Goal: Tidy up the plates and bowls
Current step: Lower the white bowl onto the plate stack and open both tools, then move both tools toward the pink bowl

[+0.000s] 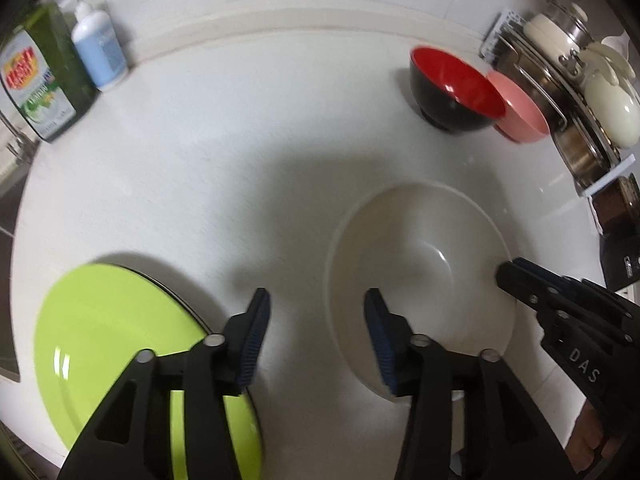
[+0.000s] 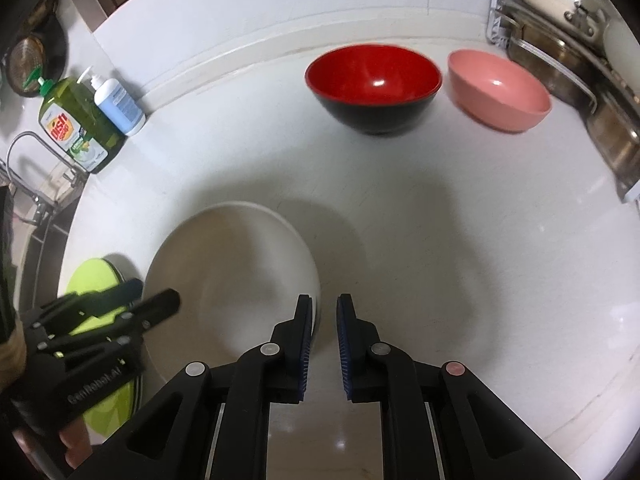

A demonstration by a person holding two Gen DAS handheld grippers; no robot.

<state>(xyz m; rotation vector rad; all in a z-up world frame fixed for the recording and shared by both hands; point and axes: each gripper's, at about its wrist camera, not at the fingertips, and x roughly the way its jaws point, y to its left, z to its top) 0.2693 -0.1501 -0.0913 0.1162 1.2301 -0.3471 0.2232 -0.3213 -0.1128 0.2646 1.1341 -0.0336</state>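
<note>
Left wrist view: the left gripper (image 1: 316, 300) hangs above the white counter (image 1: 200, 168) with its jaws spread wide and nothing between them. Its right finger overlaps the near rim of the large white bowl (image 1: 420, 252), which sits upright on the counter just right of the gap; its left finger overlaps the edge of the lime-green plate (image 1: 112, 340), which lies flat at lower left on top of another plate whose dark rim shows beneath it. The right gripper (image 1: 516, 276) enters from the right, its tips at the far right rim of the white bowl; whether they touch it cannot be told here. Farther back stand the red-and-black bowl (image 1: 456, 88) and, just beside it, the pink bowl (image 1: 520, 112), with a rack of steel pots (image 1: 560, 80) behind them. A green dish-soap bottle (image 1: 40, 80) and a white pump bottle (image 1: 100, 48) stand at the back left.

Right wrist view: the right gripper (image 2: 324, 316) has its jaws parted by a narrow gap, holding nothing. The white bowl (image 2: 228, 276) lies just left of the gap, its right rim under the left finger. The left gripper (image 2: 156, 298) is at the bowl's left side, over the green plate (image 2: 92, 276). The red-and-black bowl (image 2: 372, 88) and pink bowl (image 2: 496, 92) sit apart at the back.
</note>
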